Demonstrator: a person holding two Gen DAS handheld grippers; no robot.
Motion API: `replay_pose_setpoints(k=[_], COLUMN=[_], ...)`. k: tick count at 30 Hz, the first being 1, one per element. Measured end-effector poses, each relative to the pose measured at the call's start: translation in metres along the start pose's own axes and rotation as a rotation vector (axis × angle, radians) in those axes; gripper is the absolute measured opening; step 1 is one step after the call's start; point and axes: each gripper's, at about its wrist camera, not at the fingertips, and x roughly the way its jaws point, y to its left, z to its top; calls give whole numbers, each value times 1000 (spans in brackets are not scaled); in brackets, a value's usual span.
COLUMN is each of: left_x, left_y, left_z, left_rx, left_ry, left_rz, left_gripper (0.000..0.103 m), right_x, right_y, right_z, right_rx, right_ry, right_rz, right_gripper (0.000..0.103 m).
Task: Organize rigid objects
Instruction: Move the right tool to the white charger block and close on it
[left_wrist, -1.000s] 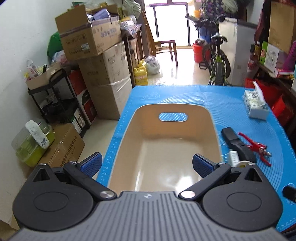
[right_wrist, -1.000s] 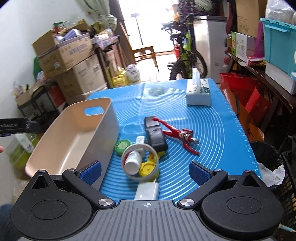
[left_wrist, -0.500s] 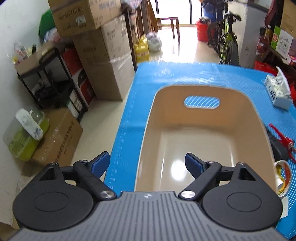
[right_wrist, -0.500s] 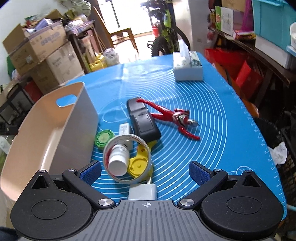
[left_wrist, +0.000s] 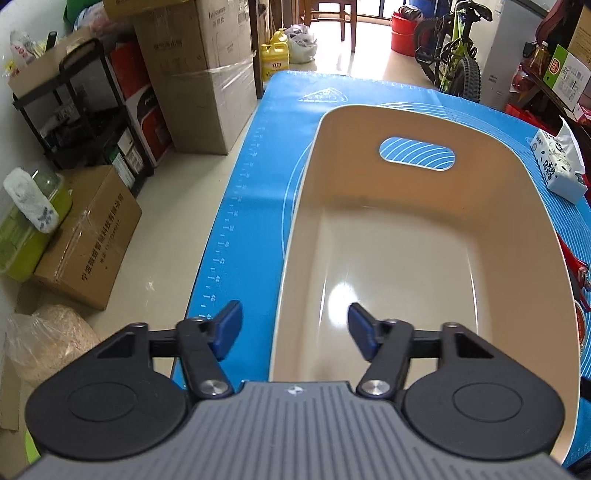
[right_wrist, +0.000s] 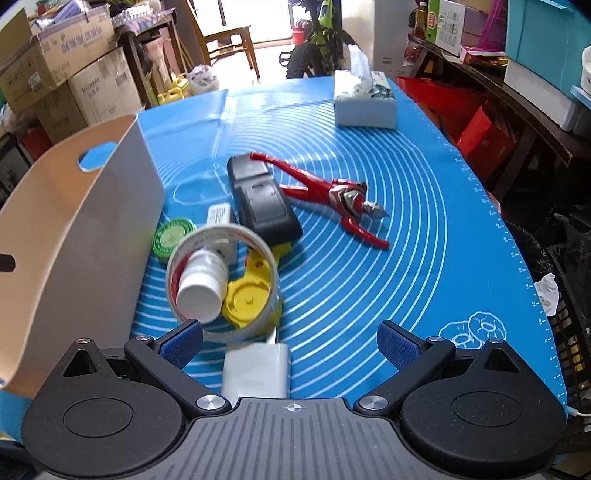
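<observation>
An empty beige bin (left_wrist: 424, 258) (right_wrist: 74, 229) sits on the blue mat. My left gripper (left_wrist: 295, 328) is open and straddles the bin's near left rim. My right gripper (right_wrist: 290, 345) is open and empty above the mat, just behind a white charger (right_wrist: 256, 369). Ahead of it lie a tape roll (right_wrist: 225, 284) ringing a white bottle (right_wrist: 201, 280), a yellow part (right_wrist: 251, 295), a green lid (right_wrist: 173, 234), a black device (right_wrist: 262, 205) and a red toy figure (right_wrist: 332, 195).
A tissue box (right_wrist: 365, 99) (left_wrist: 557, 166) stands at the mat's far side. Cardboard boxes (left_wrist: 199, 74) and a black shelf (left_wrist: 74, 110) line the floor left of the table. A bicycle (left_wrist: 450, 48) stands beyond. A dark basket (right_wrist: 569, 295) sits to the right.
My left gripper has moved left and closed partly, now straddling the bin's left rim. My right gripper has moved forward and down toward the pile of objects.
</observation>
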Motion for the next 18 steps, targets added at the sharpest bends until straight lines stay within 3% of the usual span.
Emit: replay_pose_setpoints(k=[2,6,9,14,18], left_x=[-1,0,3,7,8], left_y=[1,-3,-1,10,14], left_z=[-1,0,0,1,1], left_rx=[-3,3,0,-49,-66], left_ry=[1,17,23,36,42], left_rz=[-6,-14,-10,-11,-36], left_gripper=[53,28,25,8,7], right_x=[2,6,10,17,22], right_y=[2,5,4,4,4], right_z=[-3,-9,-12,-15,-18], right_rx=[-16,-29,-28,-27,-20], right_ry=[11,34,53,73,87], right_rz=[-11,-18,-26,-41,-34], right_gripper=[100,100,99,98,98])
